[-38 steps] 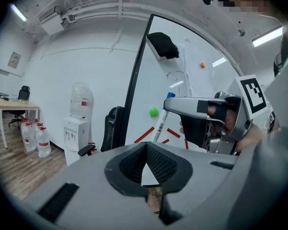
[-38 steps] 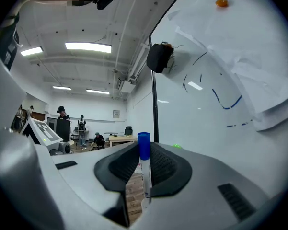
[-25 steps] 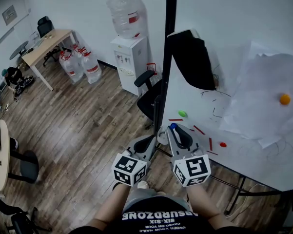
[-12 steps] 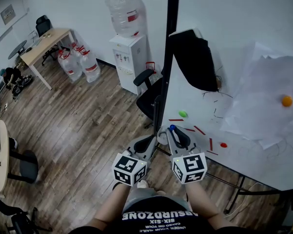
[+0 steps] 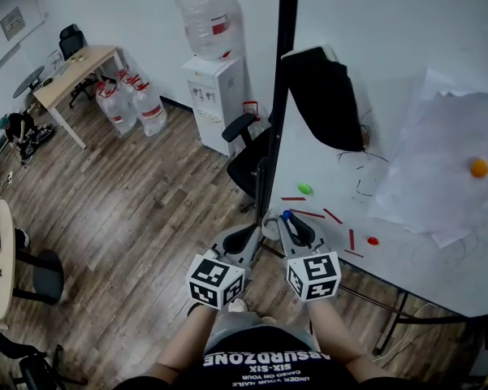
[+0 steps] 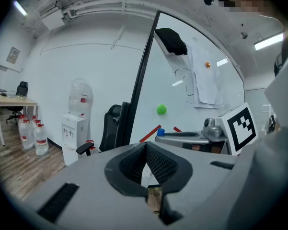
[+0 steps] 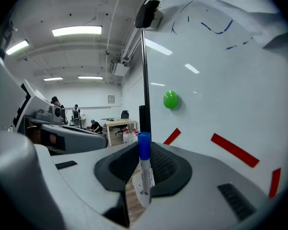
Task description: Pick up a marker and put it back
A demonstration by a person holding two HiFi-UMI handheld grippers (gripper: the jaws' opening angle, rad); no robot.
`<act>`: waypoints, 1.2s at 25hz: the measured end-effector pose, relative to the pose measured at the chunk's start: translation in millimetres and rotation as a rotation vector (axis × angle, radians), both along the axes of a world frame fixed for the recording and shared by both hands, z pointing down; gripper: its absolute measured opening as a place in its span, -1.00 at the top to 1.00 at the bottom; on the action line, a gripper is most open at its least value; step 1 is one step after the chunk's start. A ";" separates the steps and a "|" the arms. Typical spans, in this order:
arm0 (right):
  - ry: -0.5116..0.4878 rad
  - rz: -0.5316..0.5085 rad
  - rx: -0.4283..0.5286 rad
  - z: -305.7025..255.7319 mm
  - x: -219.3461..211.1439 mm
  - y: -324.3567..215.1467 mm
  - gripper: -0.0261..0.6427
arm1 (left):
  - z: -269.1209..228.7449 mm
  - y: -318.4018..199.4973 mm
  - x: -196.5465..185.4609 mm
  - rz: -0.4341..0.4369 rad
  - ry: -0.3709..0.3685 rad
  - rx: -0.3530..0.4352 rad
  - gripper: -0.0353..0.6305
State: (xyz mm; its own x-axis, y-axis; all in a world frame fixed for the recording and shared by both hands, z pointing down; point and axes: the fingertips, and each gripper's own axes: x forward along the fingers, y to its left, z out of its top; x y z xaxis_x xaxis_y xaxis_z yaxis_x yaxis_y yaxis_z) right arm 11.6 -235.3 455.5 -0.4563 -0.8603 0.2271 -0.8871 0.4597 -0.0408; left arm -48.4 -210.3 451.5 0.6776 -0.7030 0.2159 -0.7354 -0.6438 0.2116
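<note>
Right gripper (image 7: 144, 174): 2 jaws clamped on the marker (image 7: 144, 166), close in front of the whiteboard (image 5: 390, 63), near its green magnet (image 5: 305, 189).
Marker: blue cap up, standing upright between those jaws.
Left gripper (image 6: 146, 163): jaws together, empty, beside the whiteboard's edge.

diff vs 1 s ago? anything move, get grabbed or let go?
The right gripper has sunk slightly in front of the whiteboard; its marker cube looks a bit smaller in the head view. It stays shut on the blue-capped marker; nothing was taken or let go. The left gripper, shut and empty, the green magnet and the red strips are unchanged.
</note>
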 end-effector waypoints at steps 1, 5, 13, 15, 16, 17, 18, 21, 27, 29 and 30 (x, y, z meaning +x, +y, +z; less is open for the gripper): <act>0.001 0.000 -0.007 2.7 0.0 0.4 0.73 | -0.1 0.2 0.2 0.001 0.000 0.000 0.87; 0.011 -0.003 -0.032 12.5 -1.7 2.1 0.73 | -0.6 1.4 0.2 0.004 -0.001 0.000 0.88; 0.048 -0.022 -0.099 38.3 -6.4 2.9 0.73 | 1.1 4.0 0.5 0.009 -0.008 -0.004 0.87; 0.057 -0.022 -0.111 43.6 -6.6 2.6 0.72 | 1.5 4.1 -0.5 0.008 -0.011 -0.005 0.87; 0.060 -0.021 -0.117 46.1 -6.6 2.6 0.72 | 1.7 4.1 -1.4 0.007 -0.012 -0.006 0.88; 0.063 -0.019 -0.122 48.5 -6.6 2.7 0.72 | 1.9 4.0 -2.4 0.005 -0.013 -0.007 0.87; 0.066 -0.018 -0.127 50.8 -6.4 2.7 0.72 | 2.1 3.7 -3.3 0.003 -0.013 -0.007 0.88; 0.075 -0.017 -0.141 57.0 -6.3 3.1 0.72 | 3.0 3.5 -4.9 -0.001 -0.016 -0.009 0.88; 0.092 -0.012 -0.159 66.3 -6.1 3.6 0.72 | 5.4 4.0 -5.6 -0.002 -0.017 -0.013 0.87; 0.096 -0.012 -0.166 68.9 -5.8 4.0 0.72 | 5.8 4.3 -5.8 -0.003 -0.017 -0.013 0.87; 0.099 -0.012 -0.169 70.1 -5.8 4.4 0.72 | 5.9 4.5 -6.0 -0.004 -0.017 -0.014 0.88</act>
